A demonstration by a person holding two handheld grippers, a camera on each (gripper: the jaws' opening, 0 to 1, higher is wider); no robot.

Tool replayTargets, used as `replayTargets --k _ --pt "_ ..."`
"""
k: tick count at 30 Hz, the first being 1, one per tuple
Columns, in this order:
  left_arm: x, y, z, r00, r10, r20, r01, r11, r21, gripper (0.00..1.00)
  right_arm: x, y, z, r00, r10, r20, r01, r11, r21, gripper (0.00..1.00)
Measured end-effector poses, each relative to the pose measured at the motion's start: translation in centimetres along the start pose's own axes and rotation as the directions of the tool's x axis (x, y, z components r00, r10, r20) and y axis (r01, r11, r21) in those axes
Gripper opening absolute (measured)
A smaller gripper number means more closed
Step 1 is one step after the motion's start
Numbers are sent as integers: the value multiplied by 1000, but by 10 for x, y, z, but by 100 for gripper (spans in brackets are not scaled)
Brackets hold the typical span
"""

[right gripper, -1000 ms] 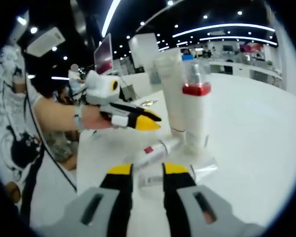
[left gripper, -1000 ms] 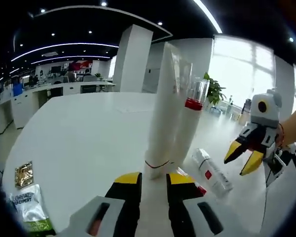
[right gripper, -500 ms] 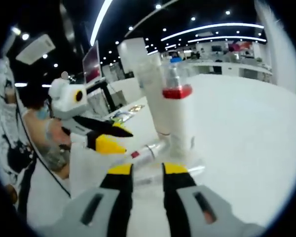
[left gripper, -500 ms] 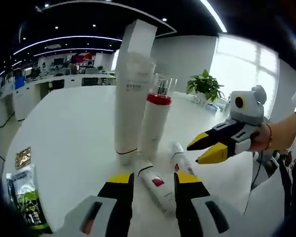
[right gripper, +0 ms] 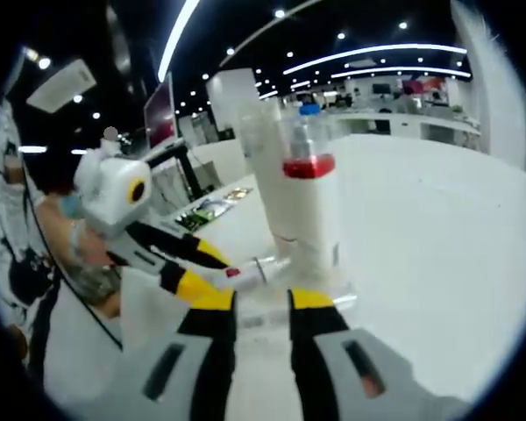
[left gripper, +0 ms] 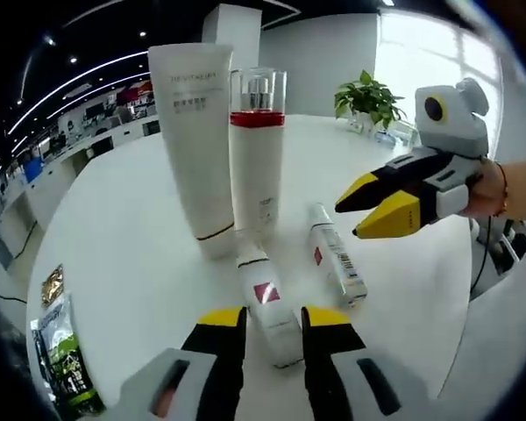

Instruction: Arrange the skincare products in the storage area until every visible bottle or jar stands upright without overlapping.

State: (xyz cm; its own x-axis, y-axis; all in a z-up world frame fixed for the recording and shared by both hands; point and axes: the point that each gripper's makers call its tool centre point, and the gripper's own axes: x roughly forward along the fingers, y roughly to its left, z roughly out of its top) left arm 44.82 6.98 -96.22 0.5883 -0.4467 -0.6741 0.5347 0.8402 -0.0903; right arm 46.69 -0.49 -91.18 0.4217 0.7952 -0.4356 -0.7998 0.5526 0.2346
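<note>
The round white tabletop carries everything I am sorting. On it the tall white tube stands upright on its cap, and the red-banded bottle stands upright just beside it, the two close or touching. Those two look finished to me.

Two smaller bottles lie flat in front of them. The nearer lying bottle, white with a red mark, points straight toward my left tongs, whose yellow-tipped jaws are parted on either side of its near end and grip nothing. The second lying bottle rests just to its side, apart from it. My right tongs hover above that one, jaws parted and empty; in the right gripper view they aim at the foot of the standing pair.

I judge the step in hand to be reaching for the nearer lying bottle. Next I need to bring the left jaws down around its body, close, and tip it up onto its base in bare space beside the standing pair, without knocking them.

At the tabletop's edge lie green sachets.
</note>
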Motion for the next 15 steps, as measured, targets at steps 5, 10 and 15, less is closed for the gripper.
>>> replayTargets --k 5,10,15 --pt "-7 10 -4 999 35 -9 -35 999 14 20 4 5 2 1000 22 -3 -22 1000 -15 21" --pt "-19 19 -15 999 43 -22 -42 999 31 19 12 13 6 998 60 -17 -61 996 -66 21" --pt "-37 19 -32 999 -4 -54 11 993 120 18 26 27 7 989 116 -90 -134 964 -229 23"
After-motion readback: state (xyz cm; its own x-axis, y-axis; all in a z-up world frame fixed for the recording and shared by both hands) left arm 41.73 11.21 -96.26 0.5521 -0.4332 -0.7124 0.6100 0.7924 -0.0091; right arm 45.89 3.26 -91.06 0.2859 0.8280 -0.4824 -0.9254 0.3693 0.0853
